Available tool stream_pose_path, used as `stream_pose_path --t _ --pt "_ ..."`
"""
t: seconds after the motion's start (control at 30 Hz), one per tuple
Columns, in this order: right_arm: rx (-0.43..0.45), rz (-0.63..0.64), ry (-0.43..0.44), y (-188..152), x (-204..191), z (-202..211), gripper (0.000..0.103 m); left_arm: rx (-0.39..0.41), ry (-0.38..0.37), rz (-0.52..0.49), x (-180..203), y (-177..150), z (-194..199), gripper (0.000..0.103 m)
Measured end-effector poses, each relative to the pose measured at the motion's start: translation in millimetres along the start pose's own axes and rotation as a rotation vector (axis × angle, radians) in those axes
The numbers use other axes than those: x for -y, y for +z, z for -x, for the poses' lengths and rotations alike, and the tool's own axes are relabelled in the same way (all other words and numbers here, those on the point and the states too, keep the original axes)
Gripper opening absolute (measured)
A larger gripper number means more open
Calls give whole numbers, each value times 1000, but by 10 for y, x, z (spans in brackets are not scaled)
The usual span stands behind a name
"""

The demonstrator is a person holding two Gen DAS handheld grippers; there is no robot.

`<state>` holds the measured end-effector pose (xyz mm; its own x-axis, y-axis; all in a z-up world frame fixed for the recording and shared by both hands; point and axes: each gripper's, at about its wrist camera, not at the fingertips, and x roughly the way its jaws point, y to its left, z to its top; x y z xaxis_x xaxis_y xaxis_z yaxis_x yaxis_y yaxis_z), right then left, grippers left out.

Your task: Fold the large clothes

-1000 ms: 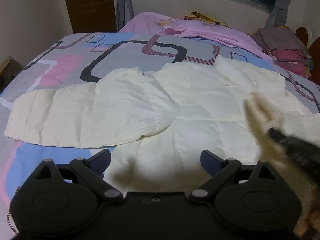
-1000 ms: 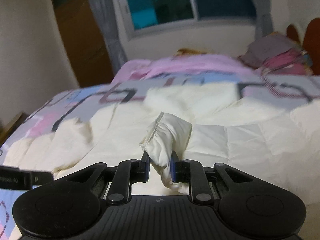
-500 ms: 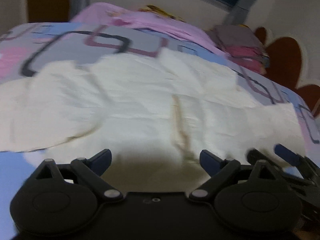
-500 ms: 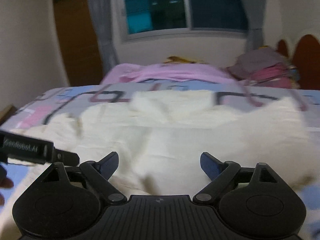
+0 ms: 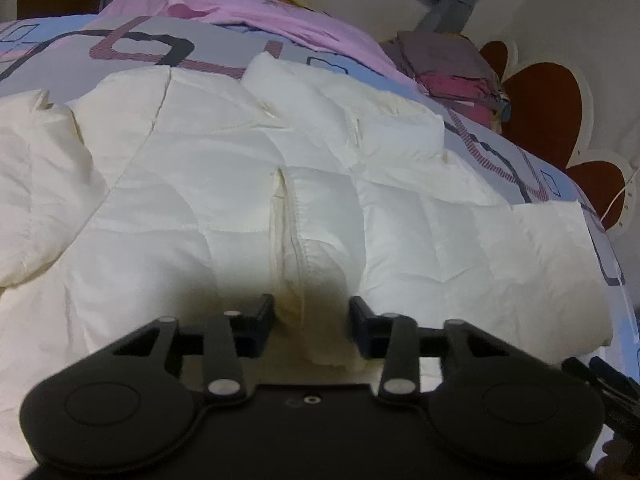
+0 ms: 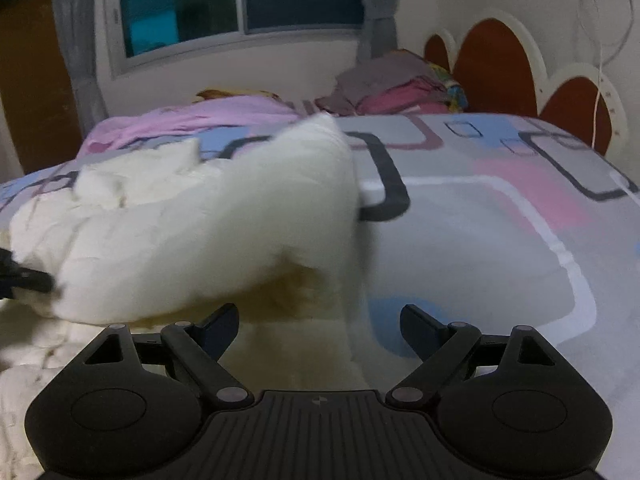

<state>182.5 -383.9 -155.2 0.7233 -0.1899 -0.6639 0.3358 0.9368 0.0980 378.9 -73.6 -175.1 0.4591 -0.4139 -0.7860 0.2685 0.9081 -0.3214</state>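
A large cream quilted jacket (image 5: pixel 248 184) lies spread on the bed, front up, with its placket running down the middle. My left gripper (image 5: pixel 312 316) sits low at the jacket's near hem, its jaws narrowed around a fold of the hem fabric by the placket. My right gripper (image 6: pixel 318 328) is open and empty, at the jacket's right edge (image 6: pixel 208 216), which looks blurred and bunched. The right gripper's tips show at the lower right of the left wrist view (image 5: pixel 596 376).
The bed has a grey, pink and blue patterned cover (image 6: pixel 480 208). A pink blanket (image 5: pixel 256 12) and a pile of folded clothes (image 5: pixel 452 68) lie at the far side. A brown-and-cream headboard (image 6: pixel 500 64) stands at the right.
My right gripper let go of the cream cuff, opened and swung to the right edge of the jacket. My left gripper moved right and down to the hem and narrowed its jaws around the fabric.
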Motion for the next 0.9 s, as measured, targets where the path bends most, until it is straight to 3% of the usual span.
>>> stream_pose_path --t 0.03,0.07,0.13,0.17,0.27,0.3,0.33,0.53,0.7,0.77,0.8,0.83,0.9 --pt "-2 -7 2 11 14 -52 87 8 -9 0 -1 7 12 21" --pt "0 -17 10 27 17 -103 85 23 -31 3 -16 16 37 17" --pt "-22 -33 31 64 13 -208 67 48 -24 11 -35 34 121 13" --pt "-33 -41 40 74 7 -271 62 66 -19 11 -44 57 176 12" --pt "-48 -45 46 87 -40 -376 61 122 7 17 -142 96 394 11" --pt "-45 -35 49 95 -63 -382 49 136 22 20 -193 104 454 11" --pt "-47 -14 34 102 -94 -390 44 143 37 23 -252 108 494 11" --pt "-34 -79 16 80 44 -353 23 94 111 70 -548 52 363 10" --pt "-81 -104 10 37 80 -393 22 78 142 19 -521 -9 268 10" --pt "-90 -88 22 65 92 -324 23 68 151 26 -544 -1 301 13" --pt "-92 -94 31 78 119 -263 24 84 159 26 -542 1 359 20" --pt "-90 -99 45 85 139 -188 28 106 176 19 -534 -5 425 26" --pt "-41 -98 53 118 156 18 55 145 190 15 -522 5 565 33"
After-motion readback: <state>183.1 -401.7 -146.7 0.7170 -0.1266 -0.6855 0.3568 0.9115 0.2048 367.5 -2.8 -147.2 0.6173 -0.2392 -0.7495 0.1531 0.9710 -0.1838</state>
